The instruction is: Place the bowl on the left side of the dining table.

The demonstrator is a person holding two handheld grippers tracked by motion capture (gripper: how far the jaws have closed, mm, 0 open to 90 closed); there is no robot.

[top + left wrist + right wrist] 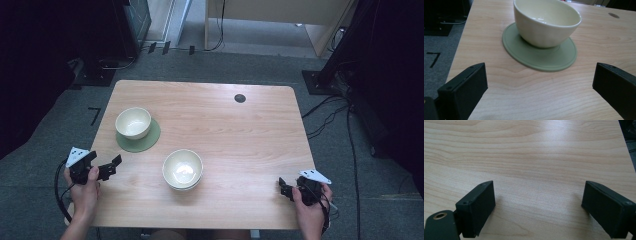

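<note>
Bowls sit on the wooden table (240, 130). One cream bowl (133, 122) stands on a round green mat (147, 140) near the left side of the table. Nearer the person, close to the middle, a second cream bowl (183, 168) looks like it sits inside another one, like a stack.

The left gripper (112, 164) is held over the left edge of the table, near the mat but not touching it. In the left gripper view its two black jaws are spread wide with nothing between them, and the bowl on the mat is just ahead.

The right gripper (284, 188) is at the right front corner. Its jaws are wide apart too, over bare wood, with nothing held.

A small dark round spot (240, 98) is near the far edge.
</note>
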